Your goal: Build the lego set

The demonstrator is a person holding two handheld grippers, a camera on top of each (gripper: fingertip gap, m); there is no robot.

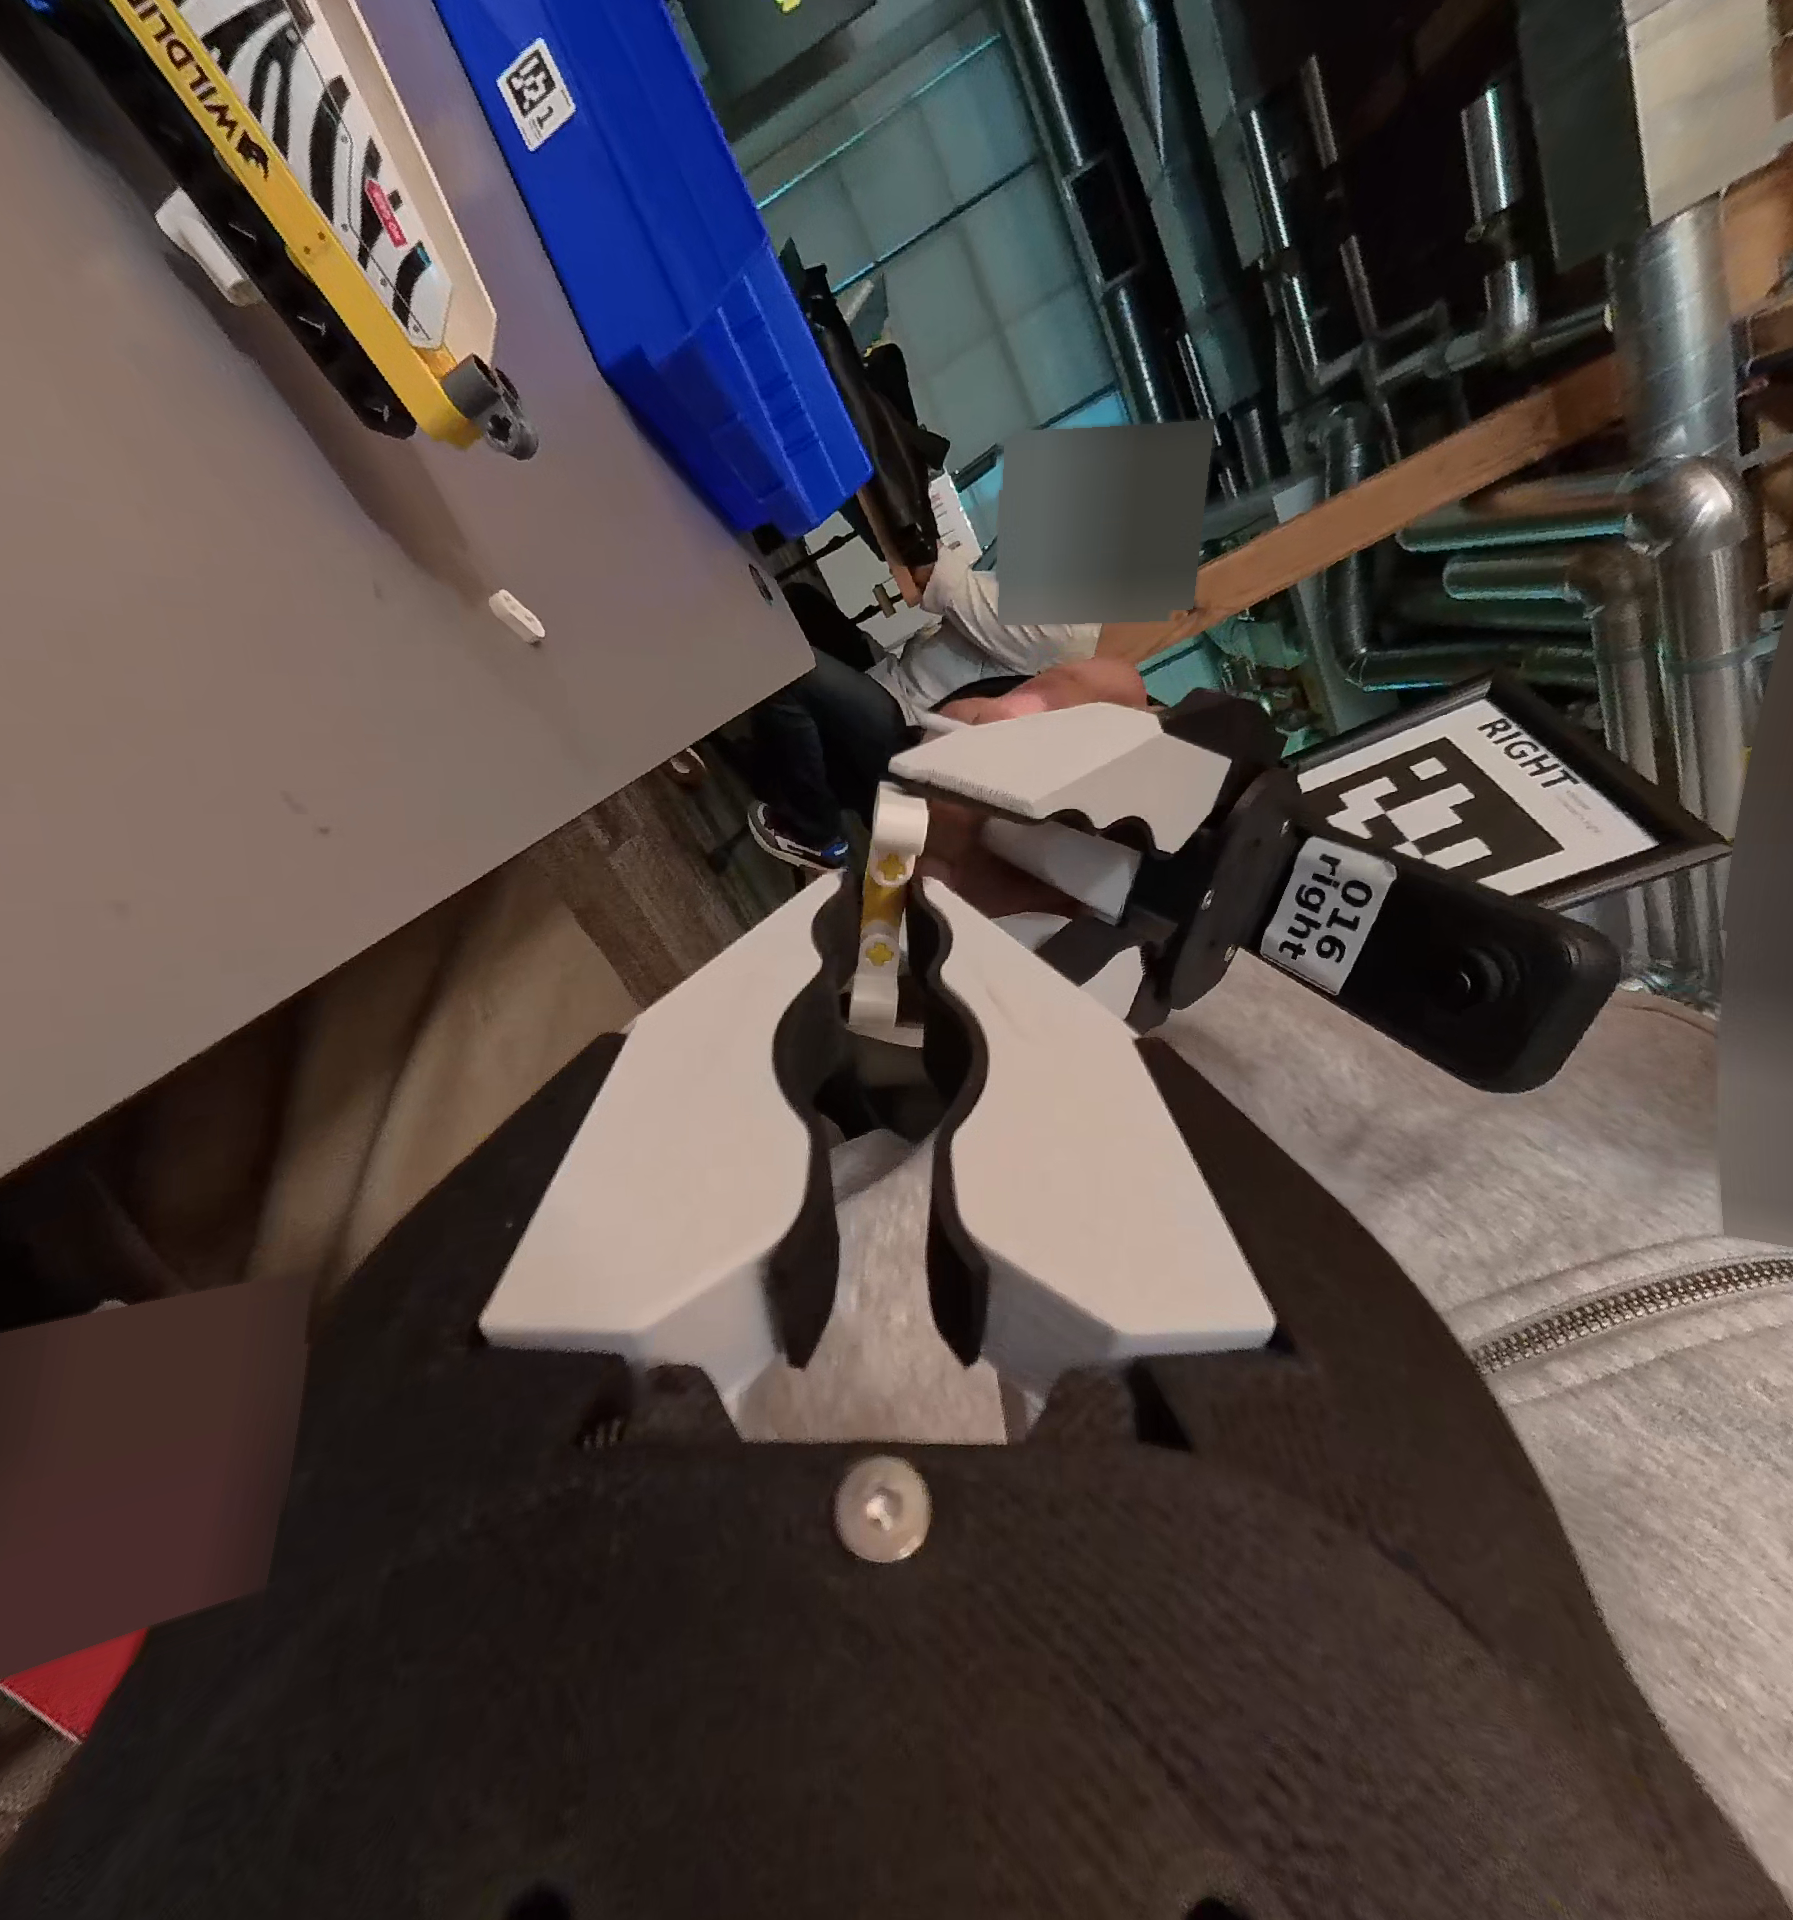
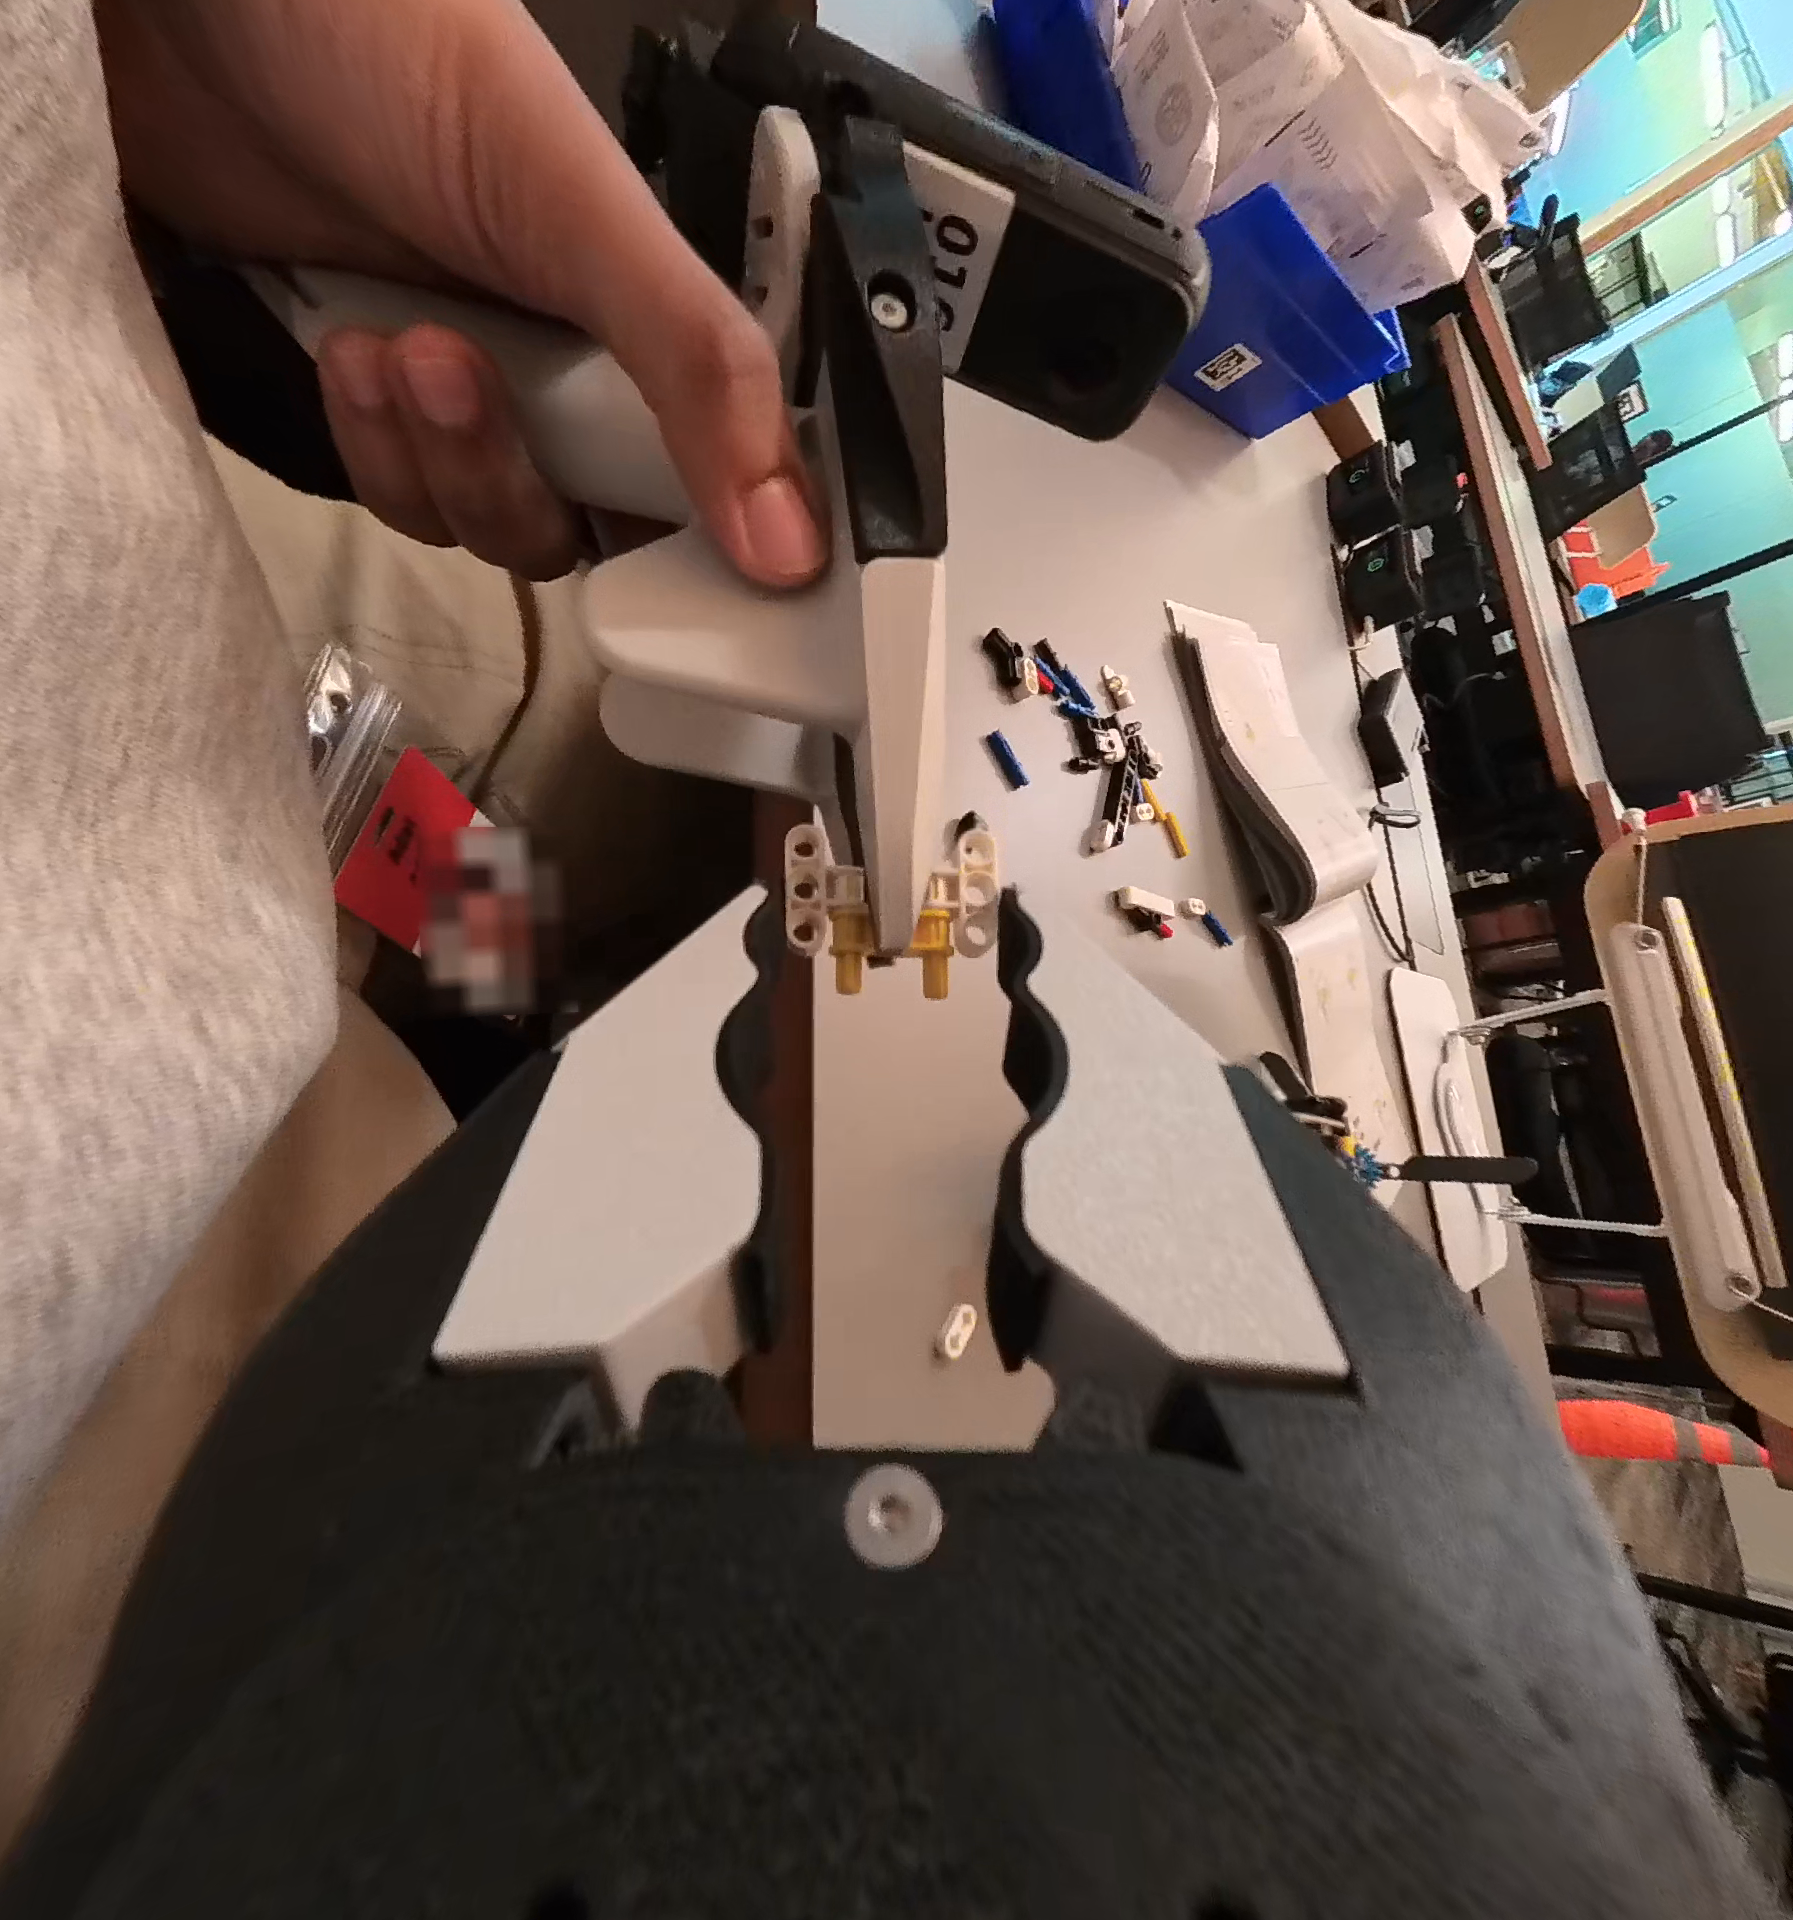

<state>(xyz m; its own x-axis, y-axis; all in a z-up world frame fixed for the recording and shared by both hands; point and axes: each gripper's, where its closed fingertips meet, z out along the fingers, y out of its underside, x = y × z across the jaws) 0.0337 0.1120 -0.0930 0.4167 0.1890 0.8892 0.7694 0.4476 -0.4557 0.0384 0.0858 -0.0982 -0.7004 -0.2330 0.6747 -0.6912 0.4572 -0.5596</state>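
Left wrist view: left gripper [image 1: 887,940] fingers pinch the white-and-yellow lego piece [image 1: 884,914] off the table edge, so the right gripper [image 2: 887,945], fingers apart and empty, can close in.

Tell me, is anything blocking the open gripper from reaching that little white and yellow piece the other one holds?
Nothing visible does. The left gripper is shut on the white and yellow lego piece, held above the table edge. The right gripper is open, its fingers either side of the piece, with only open air between.
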